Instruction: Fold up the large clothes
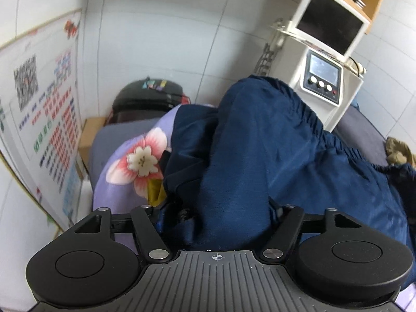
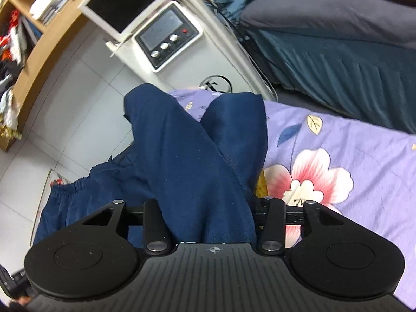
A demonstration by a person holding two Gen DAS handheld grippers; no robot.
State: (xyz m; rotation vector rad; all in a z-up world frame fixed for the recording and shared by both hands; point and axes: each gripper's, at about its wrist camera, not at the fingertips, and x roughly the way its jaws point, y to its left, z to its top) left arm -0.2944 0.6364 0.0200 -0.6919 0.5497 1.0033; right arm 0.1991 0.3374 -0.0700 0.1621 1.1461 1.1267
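Probably a bedroom: floral bedsheet (image 2: pixel 351 140), wooden shelf (image 2: pixel 39 52), tiled walls.

Both wrist views look steeply down, close over the same navy garment (image 1: pixel 260 150) and floral sheet (image 2: pixel 338 156).

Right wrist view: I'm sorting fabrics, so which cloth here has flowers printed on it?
The purple sheet spread under the plain navy trousers. It alone bears pink-and-white blossoms; the grey and teal bedding behind is unpatterned.

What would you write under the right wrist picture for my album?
Navy trousers draped across the right gripper, above a purple flowered sheet.
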